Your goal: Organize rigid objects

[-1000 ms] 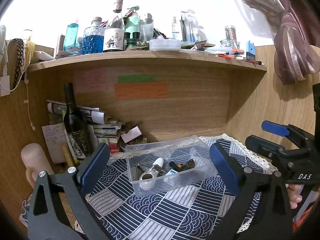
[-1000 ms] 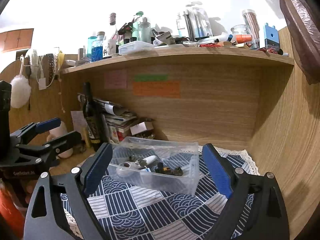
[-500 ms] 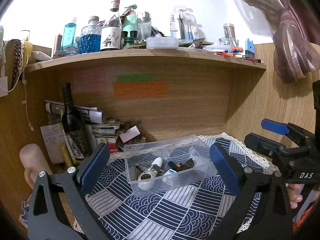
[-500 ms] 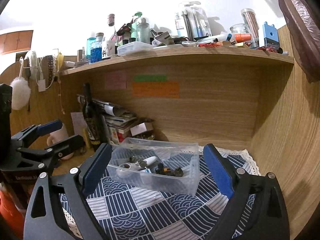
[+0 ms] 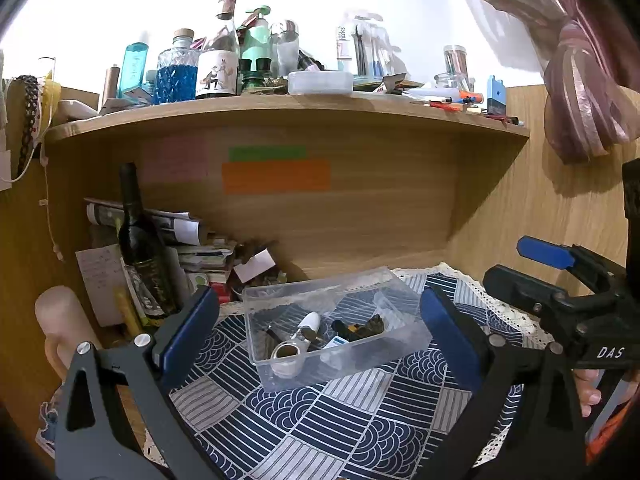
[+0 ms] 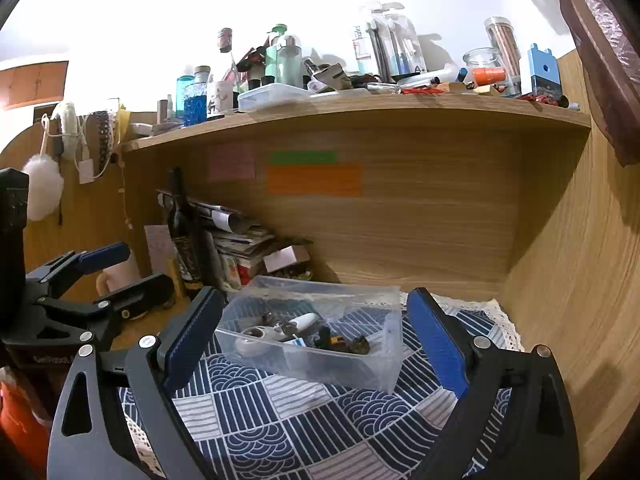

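A clear plastic box [image 5: 404,334] stands on a blue patterned cloth [image 5: 320,412] in the desk alcove. It holds several small items, among them a white tube-like piece [image 5: 310,322] and dark bits [image 5: 356,328]. The box also shows in the right wrist view [image 6: 360,368]. My left gripper [image 5: 320,320] is open and empty, held back from the box and above the cloth. My right gripper [image 6: 316,320] is open and empty, also short of the box. Each gripper shows at the edge of the other's view.
A dark wine bottle [image 5: 140,248], stacked papers [image 5: 200,256] and a cream mug [image 5: 60,320] fill the alcove's left side. The shelf above [image 5: 280,110] is crowded with bottles, jars and a flat clear box [image 5: 320,82]. A wooden side wall [image 6: 568,280] stands at the right.
Both views have tilted up slightly, so the shelf and box sit a little lower in frame. Both grippers stay open and empty.
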